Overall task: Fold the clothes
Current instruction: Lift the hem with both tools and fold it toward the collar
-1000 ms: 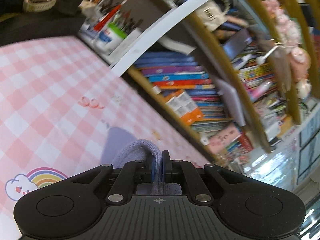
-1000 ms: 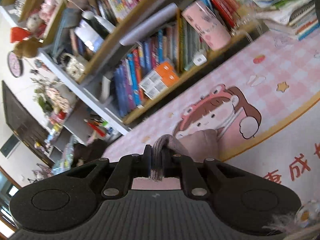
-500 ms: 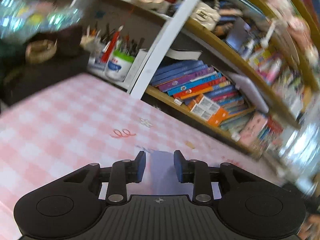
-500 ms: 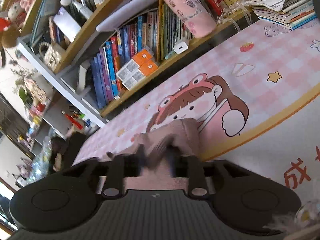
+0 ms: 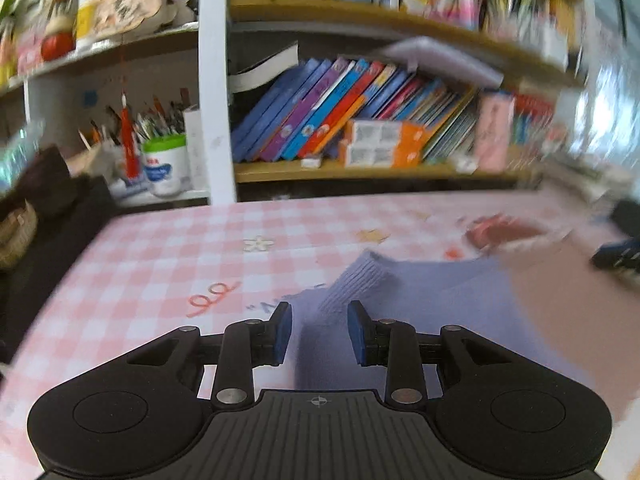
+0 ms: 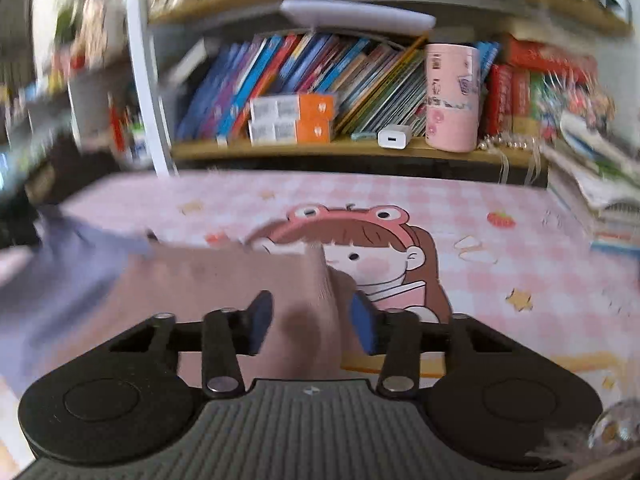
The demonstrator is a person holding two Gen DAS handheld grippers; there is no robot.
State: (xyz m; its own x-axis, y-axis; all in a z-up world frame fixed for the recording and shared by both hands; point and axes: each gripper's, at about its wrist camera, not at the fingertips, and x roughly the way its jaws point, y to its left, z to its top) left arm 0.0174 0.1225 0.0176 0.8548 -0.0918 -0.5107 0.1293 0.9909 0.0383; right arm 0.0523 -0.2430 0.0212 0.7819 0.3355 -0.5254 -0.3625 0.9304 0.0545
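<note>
A knitted garment lies on the pink checked table mat [image 5: 168, 264], lilac [image 5: 404, 280] on one side and dusty pink [image 5: 560, 284] on the other. My left gripper [image 5: 319, 334] is open just above the lilac ribbed edge, and its pads do not touch the cloth. In the right wrist view the pink part [image 6: 224, 272] rises in a soft ridge between the jaws of my right gripper [image 6: 312, 320]. These jaws are closing, but the blue pads [image 6: 365, 320] still stand apart from the ridge. The lilac part [image 6: 60, 276] lies blurred at the left.
A bookshelf [image 5: 360, 170] with leaning books runs along the far edge of the table. A pen pot [image 5: 166, 164] stands at the back left, a pink cup [image 6: 452, 100] and a white charger [image 6: 394, 136] on the shelf. Stacked papers [image 6: 600, 184] sit at the right.
Both grippers were shut on folds of the garment a second ago and have let go. Both have rolled level, and the cloth now lies on the mat.
</note>
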